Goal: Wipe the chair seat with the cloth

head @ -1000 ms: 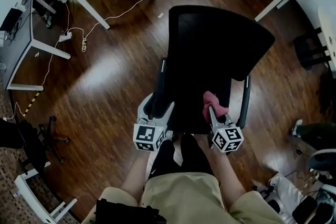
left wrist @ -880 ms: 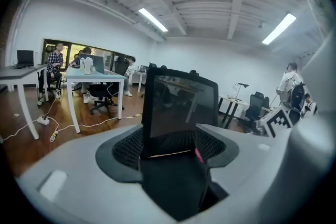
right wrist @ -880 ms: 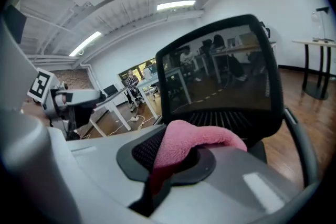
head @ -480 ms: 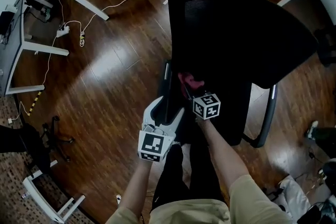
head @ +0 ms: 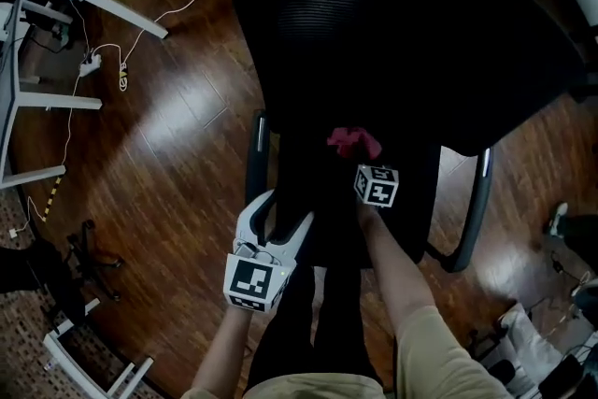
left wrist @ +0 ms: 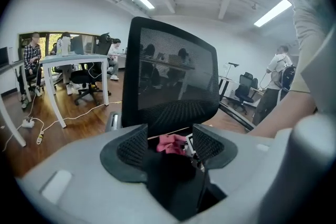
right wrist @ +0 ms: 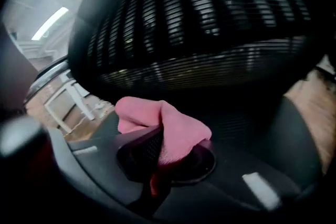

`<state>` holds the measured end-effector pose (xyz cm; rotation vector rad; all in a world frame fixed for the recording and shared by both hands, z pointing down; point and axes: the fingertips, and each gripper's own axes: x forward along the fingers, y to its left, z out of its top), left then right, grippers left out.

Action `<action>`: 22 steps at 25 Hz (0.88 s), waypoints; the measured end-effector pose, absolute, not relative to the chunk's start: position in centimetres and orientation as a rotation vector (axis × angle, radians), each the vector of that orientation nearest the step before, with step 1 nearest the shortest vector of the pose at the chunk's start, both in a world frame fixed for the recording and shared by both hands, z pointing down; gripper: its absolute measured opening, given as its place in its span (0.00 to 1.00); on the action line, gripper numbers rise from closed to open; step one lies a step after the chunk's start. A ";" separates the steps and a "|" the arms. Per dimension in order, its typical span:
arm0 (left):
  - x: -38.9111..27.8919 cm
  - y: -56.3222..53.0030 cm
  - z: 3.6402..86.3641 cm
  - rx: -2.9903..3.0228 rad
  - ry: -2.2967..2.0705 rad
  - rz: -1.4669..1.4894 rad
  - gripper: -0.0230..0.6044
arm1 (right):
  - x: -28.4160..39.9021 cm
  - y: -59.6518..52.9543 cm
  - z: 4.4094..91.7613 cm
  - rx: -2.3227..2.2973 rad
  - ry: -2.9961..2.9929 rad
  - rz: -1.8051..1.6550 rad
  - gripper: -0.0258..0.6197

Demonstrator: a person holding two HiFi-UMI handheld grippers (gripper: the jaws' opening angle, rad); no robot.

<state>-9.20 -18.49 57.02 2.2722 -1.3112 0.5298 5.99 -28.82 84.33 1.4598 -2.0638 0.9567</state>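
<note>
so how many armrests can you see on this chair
2. The left armrest is on the black chair's side at the head view's left; the right armrest is on its side at the view's right. None looks hidden.

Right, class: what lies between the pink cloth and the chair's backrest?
Only bare black chair seat; nothing rests there. The right gripper view shows it: pink cloth in front, mesh backrest behind.
</note>
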 end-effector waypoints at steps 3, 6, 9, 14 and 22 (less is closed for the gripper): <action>-7.0 -18.5 57.6 2.296 -1.262 0.523 0.45 | 20.2 -28.2 84.6 1.716 -1.816 0.947 0.07; -5.4 -18.8 57.7 2.309 -1.236 0.509 0.45 | 27.6 -27.9 84.2 1.716 -1.711 0.891 0.07; -4.8 -18.9 58.1 2.286 -1.234 0.506 0.45 | 24.9 -27.7 84.7 1.592 -1.805 0.963 0.06; -6.4 -18.4 57.7 2.246 -1.250 0.507 0.44 | 2.6 -24.3 81.2 1.106 -2.269 1.018 0.06; -9.2 -17.5 57.1 2.214 -1.296 0.534 0.43 | -13.9 -23.6 82.5 0.870 -2.383 1.171 0.07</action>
